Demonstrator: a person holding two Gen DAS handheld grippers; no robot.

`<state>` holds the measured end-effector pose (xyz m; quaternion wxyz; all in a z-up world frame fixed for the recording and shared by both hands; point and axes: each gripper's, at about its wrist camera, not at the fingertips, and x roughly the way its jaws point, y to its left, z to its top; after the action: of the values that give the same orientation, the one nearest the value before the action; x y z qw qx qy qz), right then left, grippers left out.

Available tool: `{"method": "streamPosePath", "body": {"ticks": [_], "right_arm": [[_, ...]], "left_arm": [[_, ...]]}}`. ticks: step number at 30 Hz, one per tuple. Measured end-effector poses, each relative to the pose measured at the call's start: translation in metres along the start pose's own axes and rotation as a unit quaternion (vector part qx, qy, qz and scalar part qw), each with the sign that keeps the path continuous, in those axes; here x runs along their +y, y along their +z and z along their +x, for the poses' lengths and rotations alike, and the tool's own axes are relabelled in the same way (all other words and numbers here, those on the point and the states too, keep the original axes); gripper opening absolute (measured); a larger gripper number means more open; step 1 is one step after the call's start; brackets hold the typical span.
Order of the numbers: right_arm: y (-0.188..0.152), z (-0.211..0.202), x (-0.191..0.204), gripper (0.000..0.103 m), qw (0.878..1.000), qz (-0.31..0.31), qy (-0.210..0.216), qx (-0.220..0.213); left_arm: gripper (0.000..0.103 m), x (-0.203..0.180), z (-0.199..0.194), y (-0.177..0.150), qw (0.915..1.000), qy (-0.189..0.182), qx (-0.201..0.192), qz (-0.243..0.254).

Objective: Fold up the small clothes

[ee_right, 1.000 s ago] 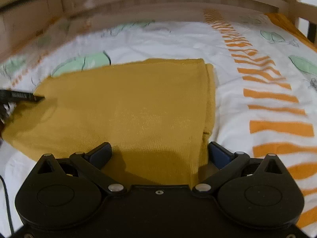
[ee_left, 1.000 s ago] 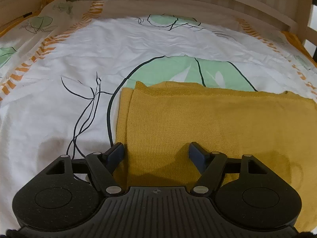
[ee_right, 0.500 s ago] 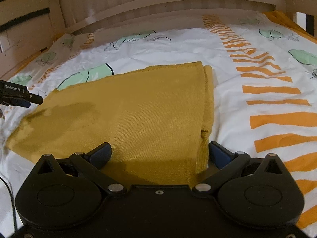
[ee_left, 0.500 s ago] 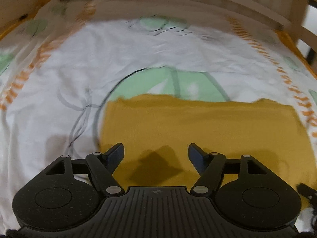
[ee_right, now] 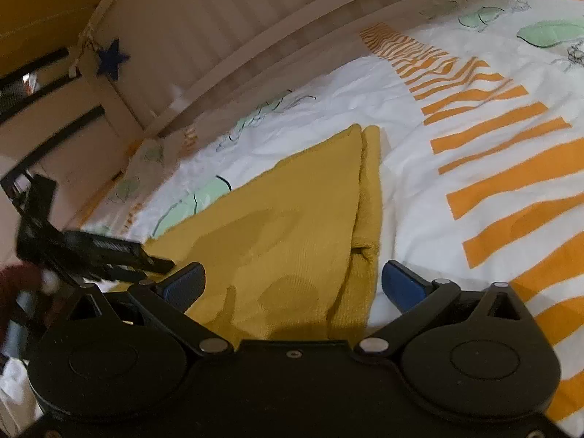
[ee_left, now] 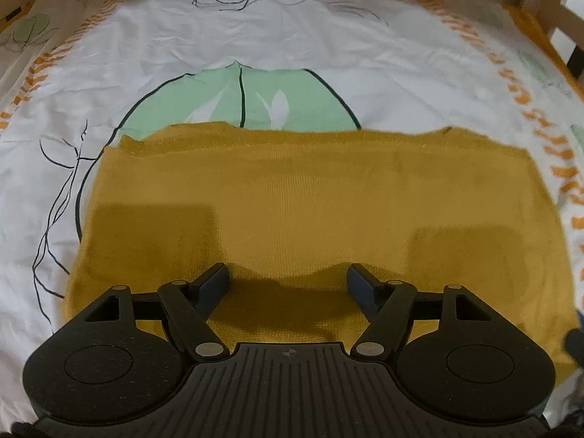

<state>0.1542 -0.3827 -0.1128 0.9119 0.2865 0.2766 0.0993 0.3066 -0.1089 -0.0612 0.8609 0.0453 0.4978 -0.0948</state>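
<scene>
Nearest in the left wrist view, the left tongs hang spread with nothing between their pads, poised above the near edge of the mustard knit garment, which lies flat and folded on the bed sheet. In the right wrist view the right tongs are likewise spread and empty over the garment's near right corner, its doubled right edge running away between the pads. Beyond the cloth come the sheet's green leaves and orange stripes, then the slatted headboard.
</scene>
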Motion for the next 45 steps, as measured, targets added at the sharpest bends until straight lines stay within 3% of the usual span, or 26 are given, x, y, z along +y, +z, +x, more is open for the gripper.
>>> {"method": "streamPosePath", "body": {"ticks": [4, 10, 13, 24, 29, 35, 45], "right_arm": [[0.005, -0.001, -0.004, 0.103, 1.0, 0.017, 0.016, 0.003], [0.025, -0.011, -0.028, 0.103, 0.993, 0.107, 0.045, 0.002], [0.037, -0.003, -0.043, 0.103, 0.988, 0.14, 0.054, 0.029], [0.066, 0.054, -0.053, 0.103, 0.97, 0.169, 0.128, 0.122], [0.07, 0.068, -0.052, 0.103, 0.965, 0.176, 0.144, 0.134], [0.07, 0.065, -0.048, 0.103, 0.97, 0.151, 0.136, 0.135], [0.071, 0.064, -0.047, 0.103, 0.971, 0.143, 0.133, 0.135]], "left_arm": [[0.072, -0.004, 0.004, -0.003, 0.9998, 0.007, -0.002, 0.017], [0.073, 0.001, 0.008, -0.002, 0.9999, -0.003, 0.001, 0.013], [0.074, -0.004, 0.005, -0.004, 0.9999, 0.004, -0.005, 0.014], [0.074, -0.005, 0.004, -0.005, 0.9999, 0.006, -0.008, 0.011], [0.074, -0.005, 0.004, -0.006, 0.9999, 0.007, -0.009, 0.006], [0.072, -0.005, -0.001, -0.008, 0.9999, 0.007, -0.012, -0.005], [0.071, -0.004, -0.029, -0.053, 0.9997, -0.022, -0.003, 0.01]]}}
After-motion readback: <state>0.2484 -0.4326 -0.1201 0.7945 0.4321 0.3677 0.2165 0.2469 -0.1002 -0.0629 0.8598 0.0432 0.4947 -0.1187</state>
